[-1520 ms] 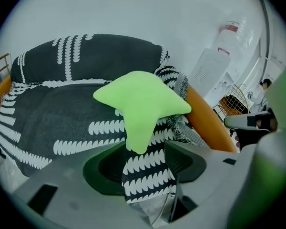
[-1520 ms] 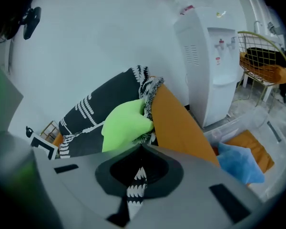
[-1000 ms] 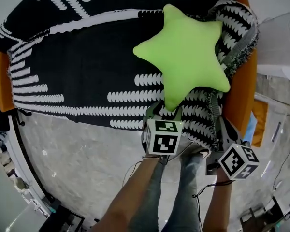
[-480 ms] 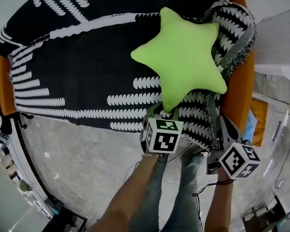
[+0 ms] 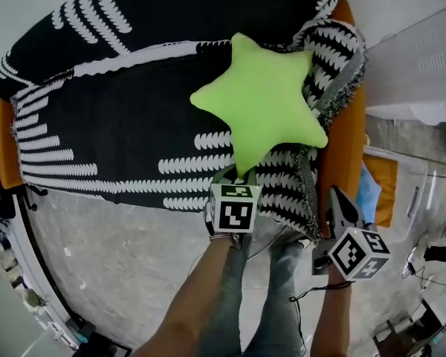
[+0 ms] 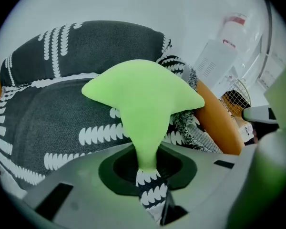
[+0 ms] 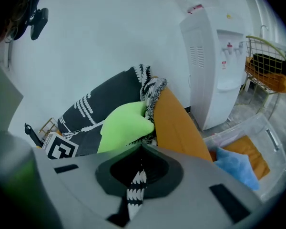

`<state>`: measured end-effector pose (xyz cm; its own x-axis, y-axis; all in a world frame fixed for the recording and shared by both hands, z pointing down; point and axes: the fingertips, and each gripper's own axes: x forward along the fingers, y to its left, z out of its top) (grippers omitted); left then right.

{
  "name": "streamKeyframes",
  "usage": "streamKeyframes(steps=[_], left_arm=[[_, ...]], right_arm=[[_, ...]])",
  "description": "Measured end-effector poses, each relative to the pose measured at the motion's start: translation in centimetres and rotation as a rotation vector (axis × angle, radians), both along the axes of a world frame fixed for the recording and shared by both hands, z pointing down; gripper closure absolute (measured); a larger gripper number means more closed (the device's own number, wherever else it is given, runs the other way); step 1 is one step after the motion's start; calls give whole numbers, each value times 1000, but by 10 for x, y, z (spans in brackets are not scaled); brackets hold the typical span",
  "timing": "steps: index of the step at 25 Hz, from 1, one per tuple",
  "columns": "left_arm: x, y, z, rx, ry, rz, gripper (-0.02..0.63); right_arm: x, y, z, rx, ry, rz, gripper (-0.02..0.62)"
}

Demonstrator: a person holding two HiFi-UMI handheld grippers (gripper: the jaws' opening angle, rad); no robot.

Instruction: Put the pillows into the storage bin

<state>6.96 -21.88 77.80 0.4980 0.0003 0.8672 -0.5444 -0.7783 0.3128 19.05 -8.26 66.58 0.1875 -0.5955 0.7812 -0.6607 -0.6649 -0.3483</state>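
Observation:
A lime-green star pillow (image 5: 260, 110) lies on a sofa covered by a black-and-white patterned throw (image 5: 119, 125). My left gripper (image 5: 236, 175) sits at the star's lower point. In the left gripper view that point of the star pillow (image 6: 140, 97) narrows into the jaws, which have just been closing and now pinch it. My right gripper (image 5: 334, 199) hangs lower right, beside the orange sofa arm (image 5: 346, 147). Its jaws stand close together, and a strip of the throw (image 7: 135, 190) shows in the slit. I cannot say whether that strip is pinched.
A clear storage bin (image 7: 269, 142) stands right of the sofa, with a blue pillow (image 7: 233, 168) and an orange pillow (image 7: 250, 154) inside. Behind it are a white water dispenser (image 7: 214, 61) and a wire basket (image 7: 269, 56). The person's legs (image 5: 271, 296) stand on the grey floor.
The left jaws have closed on the star's lower point. The sofa and pillow sit further left in the head view. The right gripper has shifted slightly along the sofa arm.

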Motion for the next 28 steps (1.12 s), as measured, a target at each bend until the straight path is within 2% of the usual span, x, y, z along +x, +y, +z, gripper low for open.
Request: streamKeyframes(steps=[6,12,18,28], left_arm=[[3,-8,-15,5,5,-10,543],[10,-23,-49,19,37,-18,545],[16,-42,-87,59,74,-3,549],[26,-67,-157,113,122,21,554]], right_arm=[[13,3,-23,-15,40,33,594],[21,-4,-51,-58,92,-26,594],[32,-19,-86,-16,121,5,594],[38,-14,-135,10,147,25,594]])
